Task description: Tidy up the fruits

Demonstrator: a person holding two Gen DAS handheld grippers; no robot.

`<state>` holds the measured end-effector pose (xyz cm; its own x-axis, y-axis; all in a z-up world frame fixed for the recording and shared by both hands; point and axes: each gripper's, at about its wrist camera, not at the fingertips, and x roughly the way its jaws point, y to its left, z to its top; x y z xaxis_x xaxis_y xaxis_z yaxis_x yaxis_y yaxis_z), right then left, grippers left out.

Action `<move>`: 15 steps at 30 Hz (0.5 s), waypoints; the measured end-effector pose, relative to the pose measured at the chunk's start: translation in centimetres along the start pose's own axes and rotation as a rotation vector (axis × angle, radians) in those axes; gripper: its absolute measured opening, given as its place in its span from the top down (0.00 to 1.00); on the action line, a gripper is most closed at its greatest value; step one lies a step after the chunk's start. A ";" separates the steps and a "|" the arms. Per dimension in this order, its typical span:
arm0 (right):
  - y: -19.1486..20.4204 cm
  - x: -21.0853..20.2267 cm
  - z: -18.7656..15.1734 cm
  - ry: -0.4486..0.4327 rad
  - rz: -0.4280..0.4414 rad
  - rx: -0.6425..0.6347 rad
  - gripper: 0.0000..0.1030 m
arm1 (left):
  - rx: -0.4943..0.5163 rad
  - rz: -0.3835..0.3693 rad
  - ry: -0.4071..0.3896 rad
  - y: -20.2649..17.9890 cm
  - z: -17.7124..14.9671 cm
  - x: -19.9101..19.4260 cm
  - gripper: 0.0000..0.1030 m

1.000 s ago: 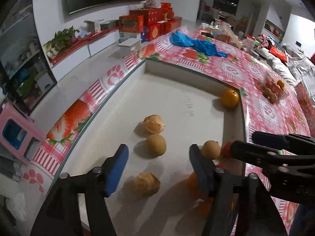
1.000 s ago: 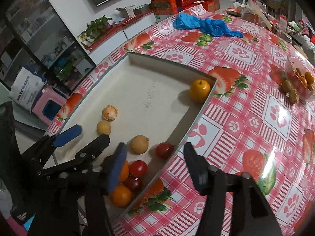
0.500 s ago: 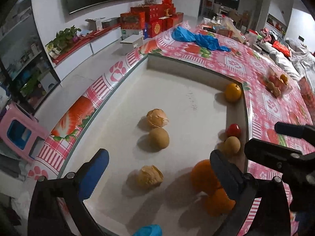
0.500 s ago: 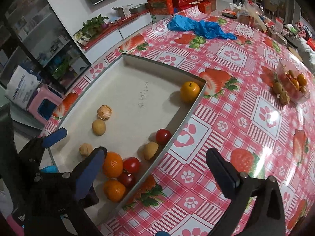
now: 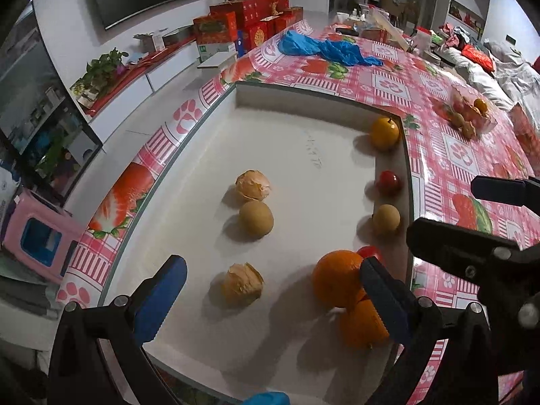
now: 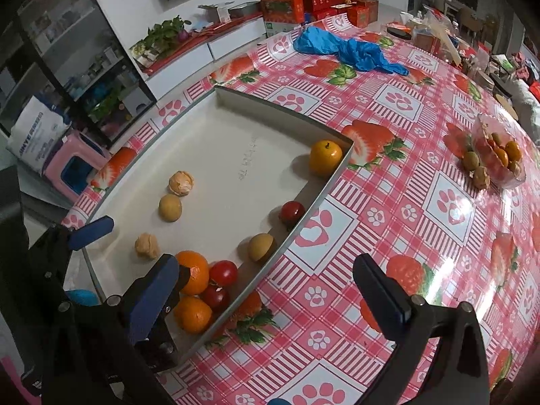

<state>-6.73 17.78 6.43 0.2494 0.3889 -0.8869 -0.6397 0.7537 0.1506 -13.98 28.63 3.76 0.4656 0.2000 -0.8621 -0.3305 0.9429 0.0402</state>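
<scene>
Both grippers hanging over the near end of the tray (image 5: 303, 94), jaws spread as wide as they go and nothing pinched in either one. Left gripper (image 5: 270, 290) parked above the tray floor, a crinkly papery-skinned fruit (image 5: 242, 283) sitting loose between its blue pads, not touched. Right gripper (image 6: 270, 287) straddling the tray's right wall, one pad over the fruit pile, the other out over the checked strawberry-and-paw tablecloth (image 6: 422, 229). Near right corner of the tray pretty crowded: two oranges (image 6: 192, 271) bunched up and touching, two red tomatoes (image 6: 222, 272) snug against them. A bit further along the right wall, a small tan round fruit (image 6: 260, 247) just beside the wall, then another red tomato (image 6: 292, 212) on its own. Out in the middle of the tray, a tan round fruit (image 5: 255, 218) touching a second papery one (image 5: 253, 185) right behind it. Way up in the far right corner, a yellow-orange fruit (image 5: 384, 133) tucked against both walls, well apart from the rest. Outside the tray, off to the right on the cloth, a clear container (image 6: 499, 158) with more small fruit in it and a couple of brownish ones beside it. Further back, a bunched-up blue bag (image 6: 351, 50) near the far table edge, and beyond that a stack of red gift boxes (image 6: 317, 0) against the wall.
</scene>
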 end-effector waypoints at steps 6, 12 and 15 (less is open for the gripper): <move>0.5 -0.1 -0.1 0.011 -0.015 -0.026 0.00 | 0.023 0.033 0.000 -0.5 0.0 -0.2 0.00; 0.6 -0.1 -0.4 0.022 -0.023 -0.030 0.00 | 0.050 0.054 -0.002 -1.1 -0.2 -0.4 0.00; 0.5 -0.1 -0.4 0.027 -0.023 -0.033 0.00 | 0.060 0.058 -0.002 -1.2 -0.3 -0.4 0.00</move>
<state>-7.38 17.96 6.40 0.2451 0.3570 -0.9014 -0.6578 0.7442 0.1159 -13.98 27.33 3.92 0.4483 0.2554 -0.8566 -0.3075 0.9439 0.1205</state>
